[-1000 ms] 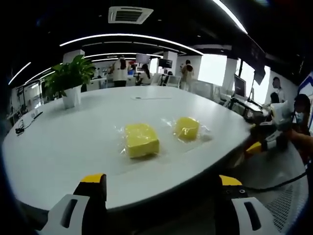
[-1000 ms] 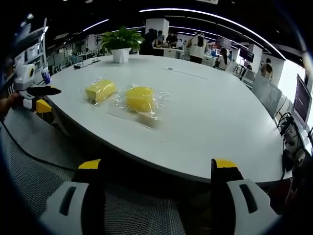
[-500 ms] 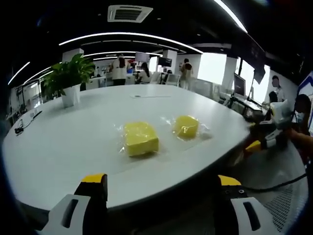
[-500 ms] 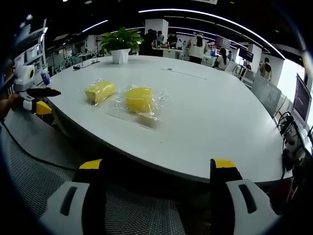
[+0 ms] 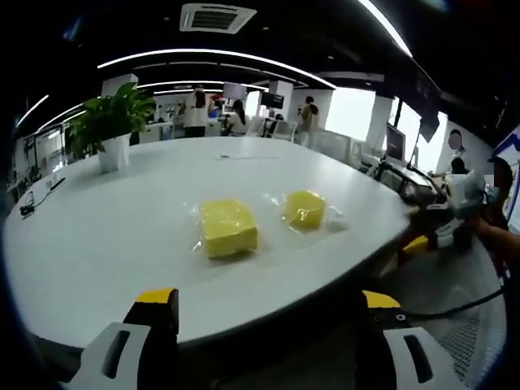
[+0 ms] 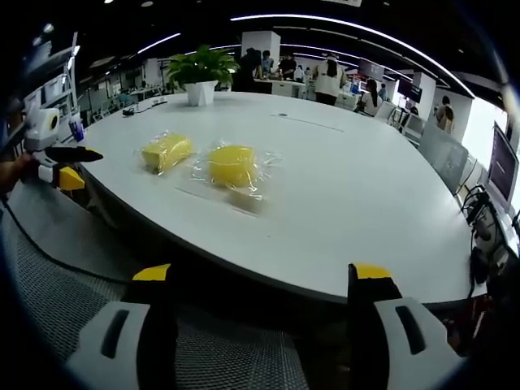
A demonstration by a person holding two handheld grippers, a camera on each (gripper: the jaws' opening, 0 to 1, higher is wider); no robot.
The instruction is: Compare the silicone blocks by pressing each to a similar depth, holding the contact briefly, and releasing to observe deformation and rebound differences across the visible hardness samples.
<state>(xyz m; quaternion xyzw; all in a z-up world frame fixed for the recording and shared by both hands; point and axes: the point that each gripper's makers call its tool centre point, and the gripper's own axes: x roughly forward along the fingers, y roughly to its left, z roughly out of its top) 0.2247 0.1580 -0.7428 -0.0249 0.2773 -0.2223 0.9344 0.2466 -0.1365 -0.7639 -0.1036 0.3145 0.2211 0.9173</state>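
Left gripper view: your left gripper (image 5: 264, 305) and right gripper (image 6: 260, 280) gape, off two wrapped yellow blocks (image 5: 228, 227) on the table (image 5: 106, 236).

Bright ceiling strip lights (image 5: 219, 58), window glare, soft blur, fisheye-bent edges.

2 yellow blocks (image 5: 228, 228) on a white table (image 5: 106, 236)

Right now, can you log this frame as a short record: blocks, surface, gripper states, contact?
blocks: two yellow silicone blocks in clear wrap, block nearer the left gripper and the other block, side by side, apart
surface: white table
left hand-held gripper: open, short of the table edge
right hand-held gripper: open, short of the table edge
contact: none
background: potted plant
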